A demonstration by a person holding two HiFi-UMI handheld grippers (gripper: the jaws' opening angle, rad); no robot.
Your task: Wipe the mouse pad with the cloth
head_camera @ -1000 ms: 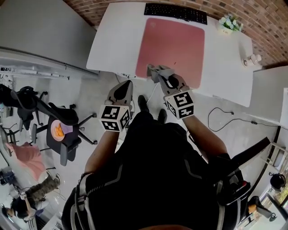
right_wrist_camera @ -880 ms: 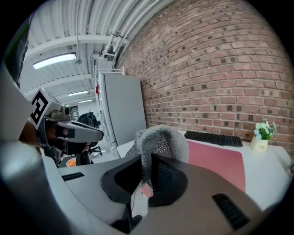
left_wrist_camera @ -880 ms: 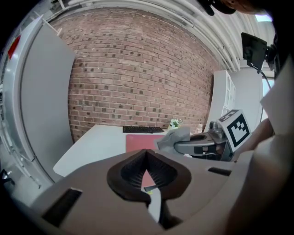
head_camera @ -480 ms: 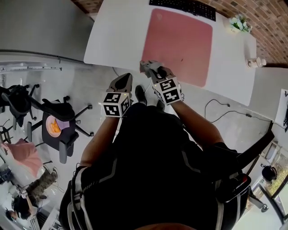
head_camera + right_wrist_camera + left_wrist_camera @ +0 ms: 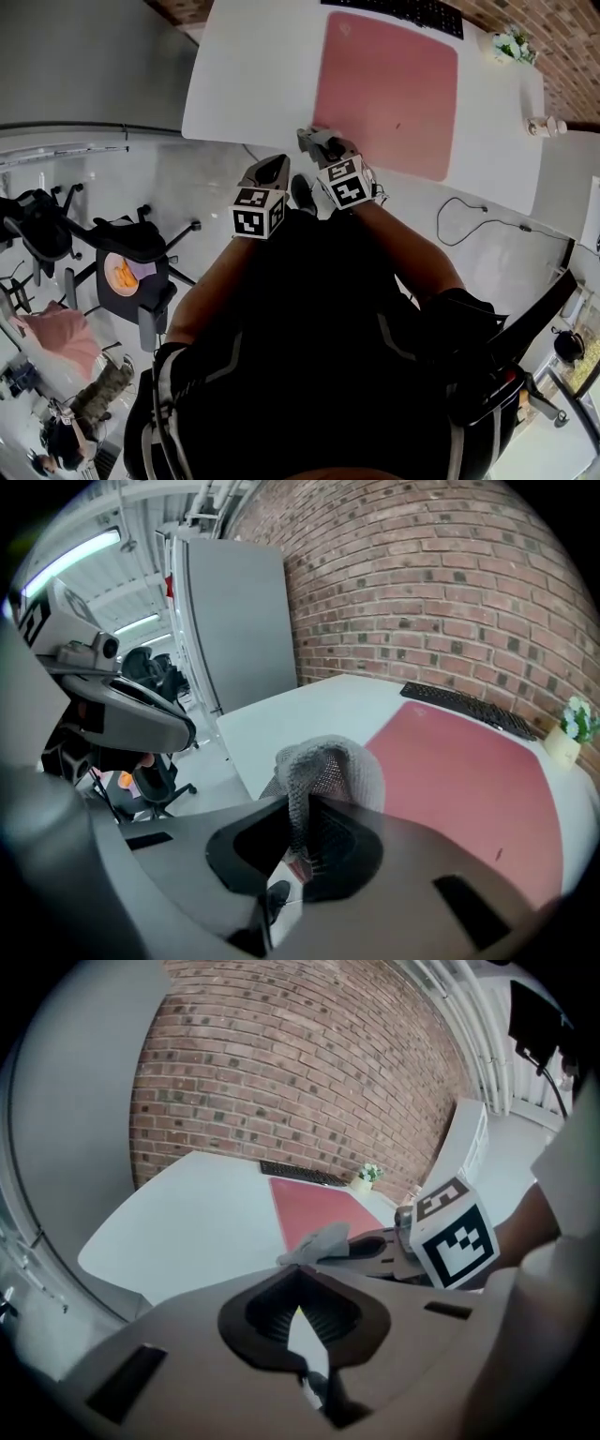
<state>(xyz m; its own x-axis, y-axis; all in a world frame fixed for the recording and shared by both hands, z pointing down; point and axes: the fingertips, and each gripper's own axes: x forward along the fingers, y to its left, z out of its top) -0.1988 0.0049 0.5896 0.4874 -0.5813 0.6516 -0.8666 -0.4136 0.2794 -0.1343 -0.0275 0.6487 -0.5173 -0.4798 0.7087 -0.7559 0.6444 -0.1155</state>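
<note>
Two grippers sit mid-frame at the white desk's (image 5: 253, 75) near edge. The right gripper (image 5: 319, 145) pinches a grey mesh cloth (image 5: 328, 761), humped over its tips, just beside the pink mouse pad's (image 5: 389, 89) lower-left corner. The pad's long axis runs up-frame toward the keyboard (image 5: 403, 9). The left gripper (image 5: 272, 169), lower left, has its jaws pressed together, empty. Both forearms reach forward.

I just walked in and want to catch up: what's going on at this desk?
A person stands at the white desk with a gripper in each hand. The right gripper is shut on a grey cloth, held by the near left corner of the pink mouse pad. The left gripper is empty, jaws together, just off the desk's near edge. Whether the cloth touches the pad is unclear.
</note>
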